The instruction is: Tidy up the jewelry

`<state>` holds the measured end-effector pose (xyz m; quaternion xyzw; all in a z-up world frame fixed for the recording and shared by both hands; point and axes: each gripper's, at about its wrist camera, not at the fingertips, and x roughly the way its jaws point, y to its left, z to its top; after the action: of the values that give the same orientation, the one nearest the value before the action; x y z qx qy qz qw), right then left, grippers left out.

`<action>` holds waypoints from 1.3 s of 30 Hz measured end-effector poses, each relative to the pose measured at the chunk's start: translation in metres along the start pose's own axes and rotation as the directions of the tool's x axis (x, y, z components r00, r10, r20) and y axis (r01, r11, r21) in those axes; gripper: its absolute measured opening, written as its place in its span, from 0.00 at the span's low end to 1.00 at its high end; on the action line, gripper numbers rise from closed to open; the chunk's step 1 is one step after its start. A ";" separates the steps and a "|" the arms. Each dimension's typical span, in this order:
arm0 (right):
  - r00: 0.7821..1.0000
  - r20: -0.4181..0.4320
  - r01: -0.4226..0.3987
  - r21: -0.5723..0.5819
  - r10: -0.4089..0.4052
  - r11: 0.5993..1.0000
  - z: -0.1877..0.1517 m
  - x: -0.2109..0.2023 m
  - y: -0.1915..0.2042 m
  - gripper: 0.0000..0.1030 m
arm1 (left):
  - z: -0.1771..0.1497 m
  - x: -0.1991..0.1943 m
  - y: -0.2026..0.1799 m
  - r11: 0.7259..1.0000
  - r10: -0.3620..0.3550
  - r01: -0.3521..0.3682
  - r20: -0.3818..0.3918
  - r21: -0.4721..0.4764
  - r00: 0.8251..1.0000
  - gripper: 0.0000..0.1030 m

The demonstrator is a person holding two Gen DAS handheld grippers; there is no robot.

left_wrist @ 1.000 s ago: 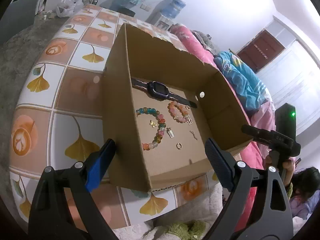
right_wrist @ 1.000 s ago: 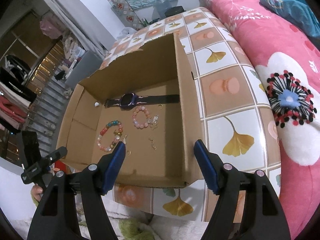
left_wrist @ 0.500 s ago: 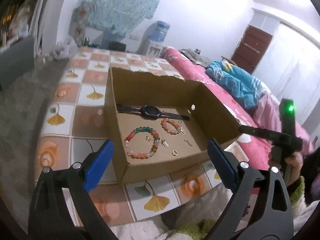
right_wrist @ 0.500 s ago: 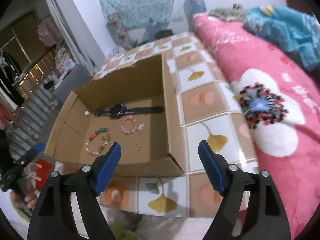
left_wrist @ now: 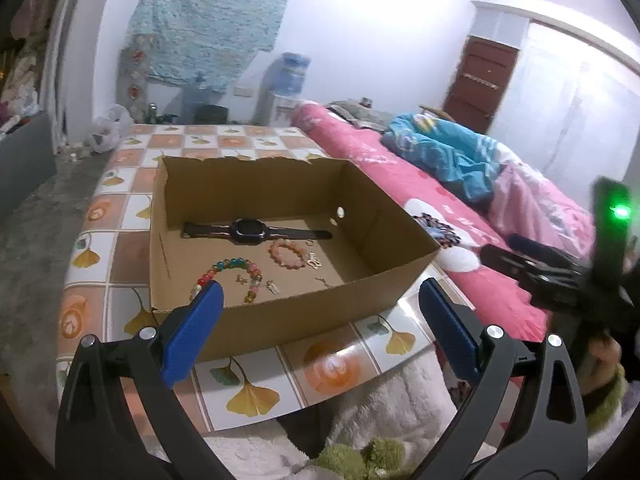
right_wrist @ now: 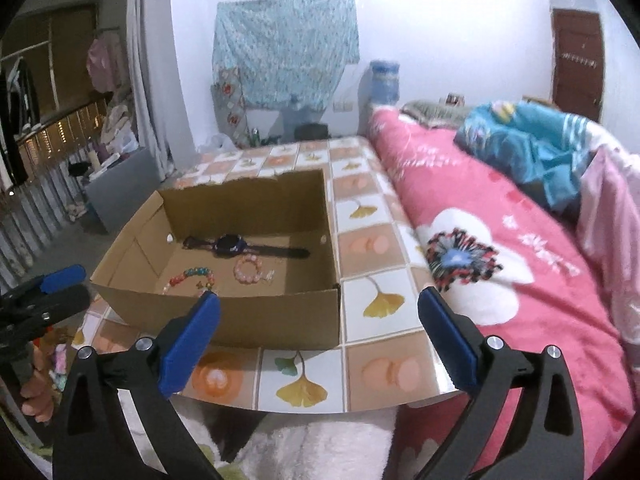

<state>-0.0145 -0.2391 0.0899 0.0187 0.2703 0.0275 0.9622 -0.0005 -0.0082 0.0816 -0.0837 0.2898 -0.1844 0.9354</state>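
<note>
Presently both grippers hang back from the box, short of its near wall, and neither holds anything. The left gripper has its fingers spread wide, having just been opening, with only the box's near wall seen between them. The right gripper has likewise just been opening; its fingers are released, with nothing gripped.

The jewelry lies on the floor of the box, which sits on the tiled counter beside the bed. From either pair of fingers the pieces lie ahead and below, past the near wall, so any reach must go over that wall and then down.

In the left view the watch lies farthest, near the back wall. Its long axis runs left to right across the view, square to the line the fingers point along, with the strap laid out flat to either side. The pink bracelet sits just in front of it. The coloured bracelet lies nearer and to the left, partly behind the left finger. Small charms are scattered between and to the right; their shape is too small to tell.

In the right view the box sits left of centre, so the right gripper faces its right-hand corner, not the pieces. Judged from this, the left gripper is the better lined up on the bracelets.
</note>
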 end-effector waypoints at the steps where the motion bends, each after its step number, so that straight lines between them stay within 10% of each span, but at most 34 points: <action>1: 1.000 0.020 0.016 -0.004 -0.016 1.000 -0.001 -0.005 0.001 0.93 | 0.001 0.000 -0.002 1.000 0.021 -0.021 0.007 0.000 1.000 0.92; 10: 0.993 0.071 0.092 -0.031 -0.090 0.995 -0.007 -0.019 0.012 0.93 | -0.002 0.007 -0.013 0.978 0.203 -0.204 0.026 0.047 0.979 0.92; 39: 0.985 -0.163 0.076 0.062 -0.065 0.995 -0.029 0.048 0.021 0.93 | -0.021 0.054 0.001 0.924 0.375 -0.382 -0.222 0.010 0.900 0.92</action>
<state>0.0106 -0.2146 0.0408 0.0394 0.3481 -0.0143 0.9365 0.0287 -0.0297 0.0362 -0.0207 0.4053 -0.0024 0.9139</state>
